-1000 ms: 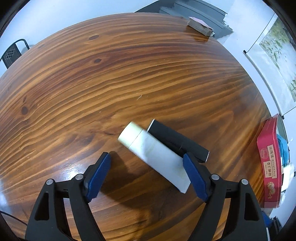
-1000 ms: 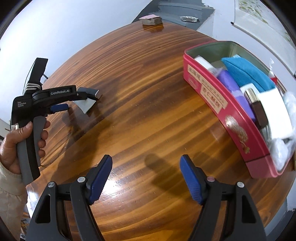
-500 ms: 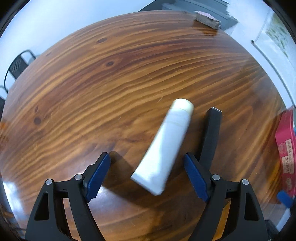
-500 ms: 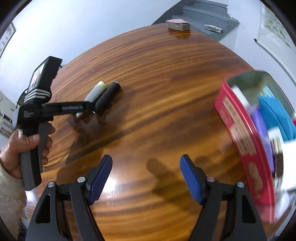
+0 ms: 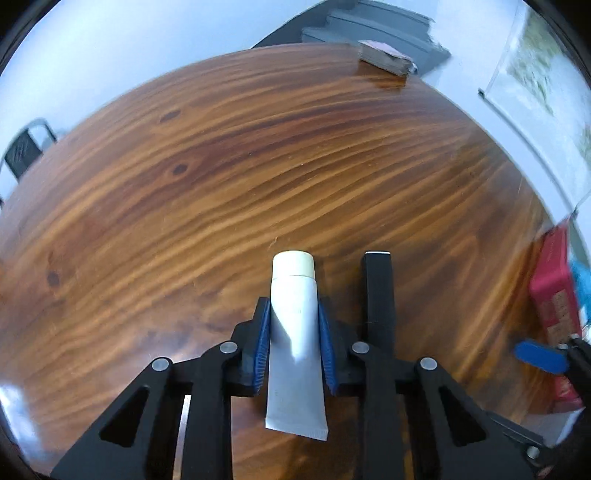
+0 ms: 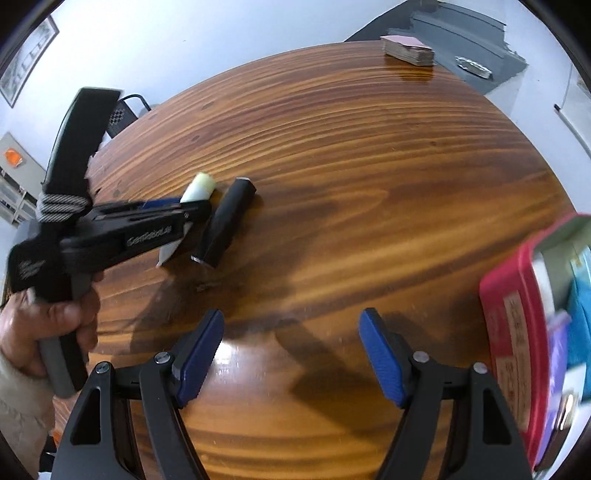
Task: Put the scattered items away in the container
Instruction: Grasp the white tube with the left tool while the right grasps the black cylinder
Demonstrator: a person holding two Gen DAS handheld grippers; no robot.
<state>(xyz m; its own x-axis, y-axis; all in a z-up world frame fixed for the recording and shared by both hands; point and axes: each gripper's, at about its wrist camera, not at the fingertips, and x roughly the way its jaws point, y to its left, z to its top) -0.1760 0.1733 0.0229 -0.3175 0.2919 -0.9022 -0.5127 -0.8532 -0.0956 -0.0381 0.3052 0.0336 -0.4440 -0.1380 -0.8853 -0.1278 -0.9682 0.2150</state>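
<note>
Closing jaws of the left gripper (image 5: pixel 295 347) have the white tube (image 5: pixel 294 343) between their blue pads, which press on both its sides at mid-length; its cream cap points away past the fingertips and its crimped end lies back toward the handle. Just to the right of those jaws, alongside the tube and apart from it, lies a black stick-shaped case (image 5: pixel 377 295) on the wooden table (image 5: pixel 221 166).

Jaws of the right gripper (image 6: pixel 291 354) stand wide apart with only bare tabletop between them. Ahead and to their left, this view shows what the left one cannot: a hand (image 6: pixel 48 325) around the left gripper's grey handle. To the right of the right jaws stands the red tin (image 6: pixel 513 332), open, with blue and purple things inside, blurred. The left view catches only its red side at the far right edge.

Far across the table lies a stack of cards (image 6: pixel 408 50). Beyond are pale walls and grey steps (image 5: pixel 376 26).
</note>
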